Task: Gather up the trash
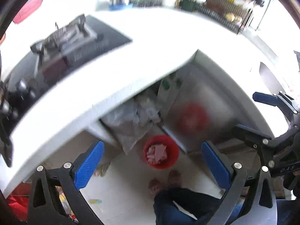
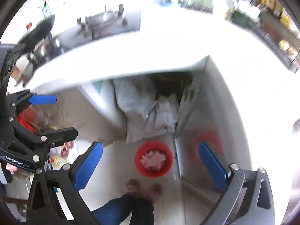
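Observation:
A red bin (image 1: 174, 151) stands on the pale floor far below me, holding crumpled pinkish-white trash (image 1: 156, 152). My left gripper (image 1: 152, 144) hangs high above it, open, with nothing between its blue pads (image 1: 88, 165). The right gripper (image 1: 262, 112) shows at that view's right edge, also spread wide. In the right wrist view the same bin (image 2: 137, 158) and its trash (image 2: 153, 159) lie between the open, empty fingers of my right gripper (image 2: 150, 144). The left gripper (image 2: 50, 114) appears at the left side there. Both views are motion-blurred.
A white countertop (image 1: 131, 60) with a gas stove (image 1: 63, 35) overhangs an open cabinet stuffed with plastic bags (image 2: 150, 108). A steel door (image 1: 206, 101) beside the bin reflects it. A person's slippered feet (image 2: 144, 189) stand just before the bin. A dish rack (image 1: 225, 5) sits at the back.

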Tool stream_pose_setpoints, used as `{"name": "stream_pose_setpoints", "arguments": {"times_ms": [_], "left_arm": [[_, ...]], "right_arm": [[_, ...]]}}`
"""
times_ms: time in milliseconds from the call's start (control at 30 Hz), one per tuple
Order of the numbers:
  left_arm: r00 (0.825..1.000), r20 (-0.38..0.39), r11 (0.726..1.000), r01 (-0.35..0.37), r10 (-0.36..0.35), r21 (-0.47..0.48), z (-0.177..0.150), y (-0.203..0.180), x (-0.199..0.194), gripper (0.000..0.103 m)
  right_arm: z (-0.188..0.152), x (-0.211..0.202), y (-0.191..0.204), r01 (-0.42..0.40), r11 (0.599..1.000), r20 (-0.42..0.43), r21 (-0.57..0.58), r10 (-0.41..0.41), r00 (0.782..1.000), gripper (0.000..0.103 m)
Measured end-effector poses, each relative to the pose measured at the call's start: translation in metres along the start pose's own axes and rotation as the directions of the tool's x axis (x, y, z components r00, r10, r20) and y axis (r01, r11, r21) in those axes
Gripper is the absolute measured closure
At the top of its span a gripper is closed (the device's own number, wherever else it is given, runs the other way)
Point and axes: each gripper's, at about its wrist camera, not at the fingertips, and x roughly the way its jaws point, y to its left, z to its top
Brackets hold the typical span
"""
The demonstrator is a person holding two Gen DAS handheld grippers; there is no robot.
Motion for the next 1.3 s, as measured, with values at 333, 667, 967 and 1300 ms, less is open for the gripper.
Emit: {"name": "stream_pose_setpoints", "arguments": {"times_ms": [333, 667, 967, 1300], "left_arm": [[0.980, 0.187, 0.997, 0.065, -0.070, 0.032, 0.062, -0.042, -0.074, 0.000], [0.934, 0.352, 0.990, 0.007, -0.056, 0.140, 0.063, -0.079, -0.171, 0.000], [0.898, 0.411, 0.963, 0.048, -0.158, 0.266, -0.010, -0.065, -0.251, 0.000], [0.869, 0.422, 0.938, 0.122, -0.259, 0.324, -0.088, -0.037, -0.312, 0.000]], "right_arm": [[0.033, -0.095, -0.033, 0.138, 0.985, 0.148, 0.108, -0.153, 0.977, 0.001], [0.021, -0.181, -0.026, 0.266, 0.947, 0.261, 0.181, -0.307, 0.915, 0.001], [-0.021, -0.261, 0.043, 0.299, 0.893, 0.356, 0.336, -0.414, 0.838, 0.001], [-0.071, -0.291, 0.115, 0.330, 0.841, 0.328, 0.428, -0.485, 0.811, 0.001]]}}
